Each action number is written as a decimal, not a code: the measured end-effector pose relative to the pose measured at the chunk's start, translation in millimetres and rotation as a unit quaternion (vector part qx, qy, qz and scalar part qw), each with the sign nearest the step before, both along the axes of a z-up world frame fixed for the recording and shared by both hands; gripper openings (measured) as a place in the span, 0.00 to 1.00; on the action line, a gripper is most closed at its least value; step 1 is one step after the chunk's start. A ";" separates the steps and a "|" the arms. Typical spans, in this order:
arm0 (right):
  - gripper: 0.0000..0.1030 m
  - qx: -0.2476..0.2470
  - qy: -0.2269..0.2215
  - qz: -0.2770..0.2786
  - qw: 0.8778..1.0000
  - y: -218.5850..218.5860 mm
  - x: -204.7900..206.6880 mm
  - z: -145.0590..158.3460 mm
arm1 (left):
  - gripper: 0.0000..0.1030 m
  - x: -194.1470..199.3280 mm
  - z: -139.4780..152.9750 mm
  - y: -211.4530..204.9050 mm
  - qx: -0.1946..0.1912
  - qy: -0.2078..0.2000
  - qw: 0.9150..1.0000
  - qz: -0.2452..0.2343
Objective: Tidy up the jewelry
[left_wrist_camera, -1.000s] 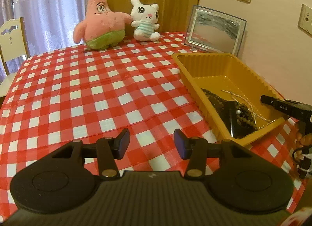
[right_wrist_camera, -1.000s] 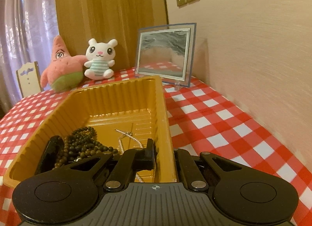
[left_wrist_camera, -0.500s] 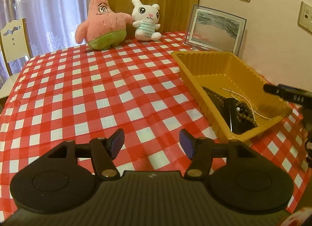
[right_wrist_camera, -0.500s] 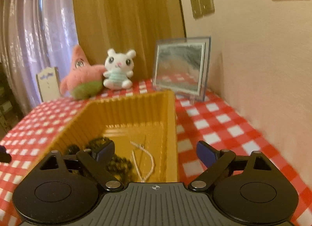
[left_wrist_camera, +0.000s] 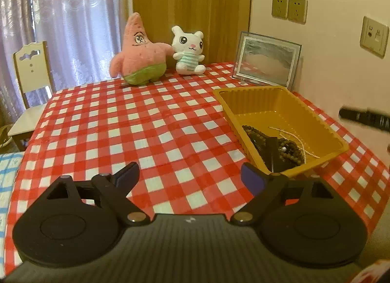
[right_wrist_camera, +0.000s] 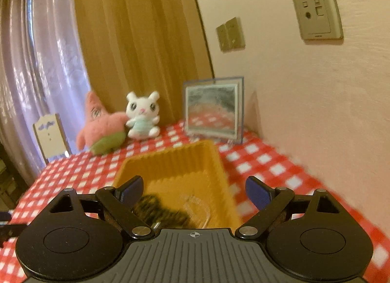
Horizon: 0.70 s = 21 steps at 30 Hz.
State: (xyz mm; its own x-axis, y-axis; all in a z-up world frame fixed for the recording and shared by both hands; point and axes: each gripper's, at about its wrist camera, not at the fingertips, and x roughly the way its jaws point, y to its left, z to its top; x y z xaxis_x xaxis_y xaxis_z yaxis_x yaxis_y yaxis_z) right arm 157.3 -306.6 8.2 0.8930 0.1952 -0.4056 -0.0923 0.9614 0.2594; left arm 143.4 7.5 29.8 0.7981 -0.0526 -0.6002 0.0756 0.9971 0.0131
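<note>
A yellow plastic tray sits on the red-checked tablecloth by the wall. In its near end lie dark bead strings, a thin silver chain and a black piece. My left gripper hovers over the cloth left of the tray, its jaws opening with nothing between them. In the right wrist view my right gripper stands open above the tray, the blurred dark beads below it, nothing held. A black finger of the right gripper shows at the left view's right edge.
A pink starfish plush and a white bunny plush sit at the table's far edge. A framed picture leans on the wall behind the tray. A white chair stands at the far left. Wall sockets hang above.
The right gripper opened from shut and lifted back from the tray. The left gripper's jaws widened and it drew back and up.
</note>
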 end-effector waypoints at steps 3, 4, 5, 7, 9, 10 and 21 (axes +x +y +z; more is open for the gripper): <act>0.88 -0.014 0.024 0.003 1.000 24.2 -25.5 2.1 | 0.91 -18.0 5.3 0.7 -0.002 0.000 1.000 0.006; 0.88 -0.015 0.035 0.010 0.999 31.3 -33.8 2.3 | 0.93 -24.3 6.6 0.2 0.001 0.000 1.000 0.007; 0.87 -0.015 0.043 0.021 0.999 38.0 -41.9 2.0 | 0.93 -31.3 7.2 -1.0 0.006 -0.001 1.000 0.007; 0.87 -0.012 0.054 0.035 0.998 49.1 -59.7 -0.1 | 0.93 -46.4 7.3 -3.7 0.019 -0.006 1.000 0.006; 0.87 -0.018 0.067 0.050 0.996 59.0 -75.9 -1.8 | 0.94 -59.9 6.6 -4.3 0.022 -0.005 1.000 0.002; 0.87 -0.022 0.074 0.057 0.995 63.1 -83.2 -3.3 | 0.93 -65.8 6.3 -3.0 0.018 -0.004 1.000 -0.003; 0.87 -0.017 0.106 0.060 0.992 76.8 -146.7 -14.4 | 0.93 -126.2 -3.8 4.5 0.003 0.012 1.000 -0.011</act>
